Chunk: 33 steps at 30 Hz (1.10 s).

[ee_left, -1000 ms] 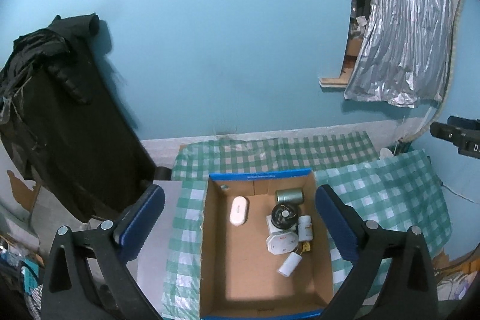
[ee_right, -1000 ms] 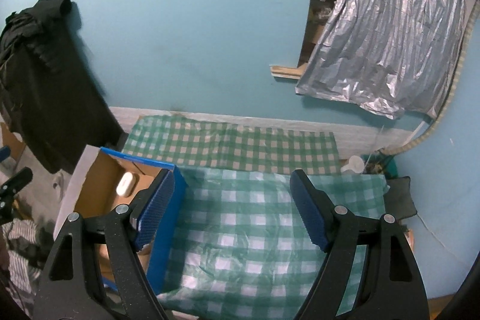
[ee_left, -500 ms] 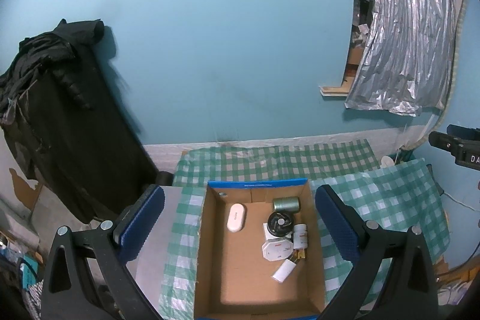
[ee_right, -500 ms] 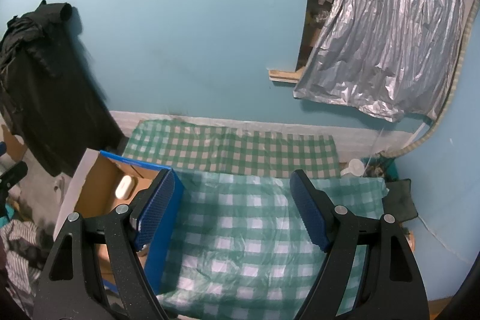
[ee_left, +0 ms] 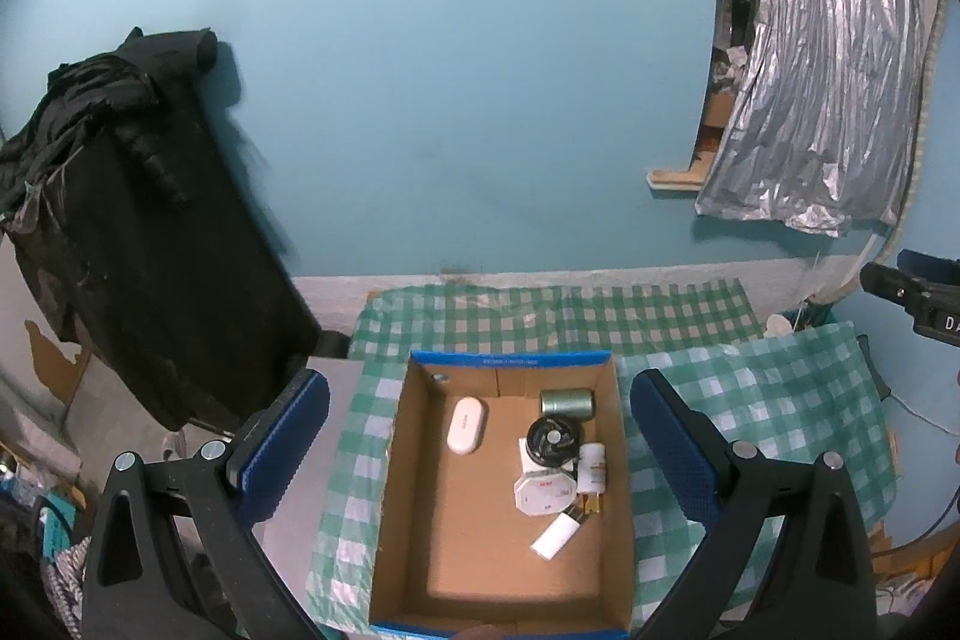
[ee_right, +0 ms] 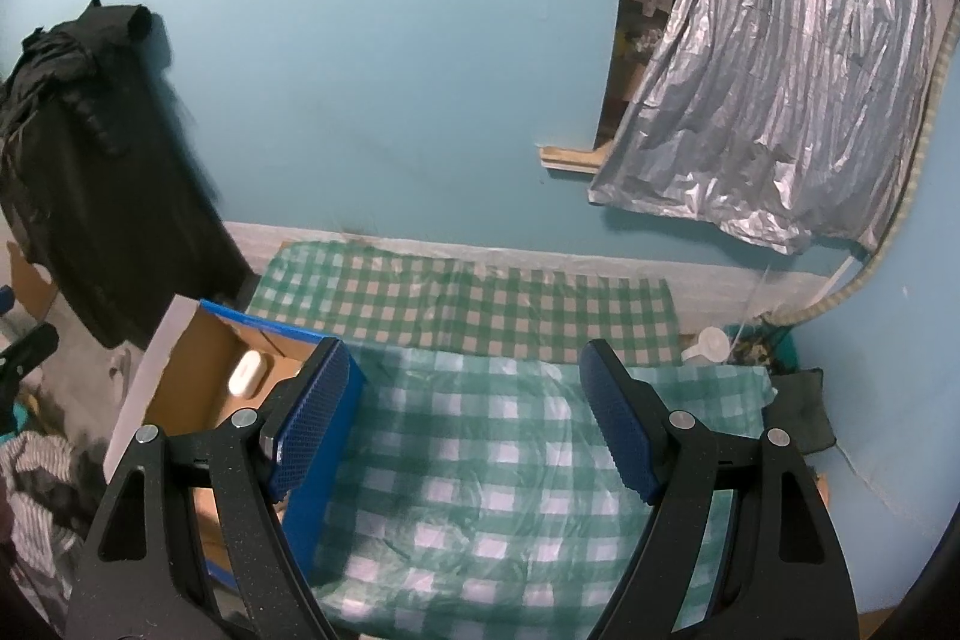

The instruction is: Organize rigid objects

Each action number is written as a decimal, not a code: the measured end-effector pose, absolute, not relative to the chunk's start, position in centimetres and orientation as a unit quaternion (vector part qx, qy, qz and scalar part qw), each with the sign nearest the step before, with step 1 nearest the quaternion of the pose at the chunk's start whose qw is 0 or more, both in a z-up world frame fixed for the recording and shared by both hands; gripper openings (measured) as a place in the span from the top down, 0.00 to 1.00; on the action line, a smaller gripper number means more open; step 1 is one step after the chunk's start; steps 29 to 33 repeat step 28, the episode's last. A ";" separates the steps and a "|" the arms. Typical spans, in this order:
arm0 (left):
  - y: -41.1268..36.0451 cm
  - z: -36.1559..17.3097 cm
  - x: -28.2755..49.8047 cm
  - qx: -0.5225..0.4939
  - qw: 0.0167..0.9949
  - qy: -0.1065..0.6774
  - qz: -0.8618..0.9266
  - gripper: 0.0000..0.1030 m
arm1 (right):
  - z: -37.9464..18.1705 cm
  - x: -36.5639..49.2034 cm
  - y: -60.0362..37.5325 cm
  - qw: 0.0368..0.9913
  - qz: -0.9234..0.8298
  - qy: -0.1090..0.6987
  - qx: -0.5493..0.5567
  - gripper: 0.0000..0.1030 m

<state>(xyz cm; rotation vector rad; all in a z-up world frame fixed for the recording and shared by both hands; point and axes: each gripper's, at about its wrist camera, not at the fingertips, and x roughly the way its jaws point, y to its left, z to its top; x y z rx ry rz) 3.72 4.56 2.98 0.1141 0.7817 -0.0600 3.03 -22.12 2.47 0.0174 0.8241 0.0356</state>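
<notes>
A cardboard box with blue edges (ee_left: 510, 357) (ee_right: 273, 327) sits on the green checked cloth (ee_left: 780, 400) (ee_right: 480, 436). Inside lie a white oval case (ee_left: 466, 425) (ee_right: 245, 372), a green metal can (ee_left: 566, 402), a round black lid (ee_left: 550, 441), a white hexagonal box (ee_left: 541, 495), a small white bottle (ee_left: 591, 467) and a white tube (ee_left: 555, 535). My left gripper (ee_left: 480, 439) hangs open high above the box, with nothing between its fingers. The right gripper (ee_right: 465, 412) stands open over the bare cloth to the right of the box, holding nothing.
A black garment (ee_left: 120, 220) hangs at the left against the blue wall. Silver foil sheeting (ee_left: 810, 70) covers an opening at the upper right. A white cup (ee_right: 711, 343) stands on the floor by the far right corner. Clutter lies at the lower left.
The left wrist view has drifted slightly, so the box sits a little lower and more centred. Both grippers stay open and the objects in the box have not moved.
</notes>
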 end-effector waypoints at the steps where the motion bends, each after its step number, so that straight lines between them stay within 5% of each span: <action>1: 4.5 2.9 3.6 0.056 0.922 0.382 -0.027 0.02 | 2.5 3.0 -22.1 0.917 0.019 0.400 0.007 0.23; 33: 3.4 2.9 2.9 0.081 0.920 0.382 -0.010 0.01 | 2.0 3.0 -22.2 0.917 0.037 0.396 0.010 0.23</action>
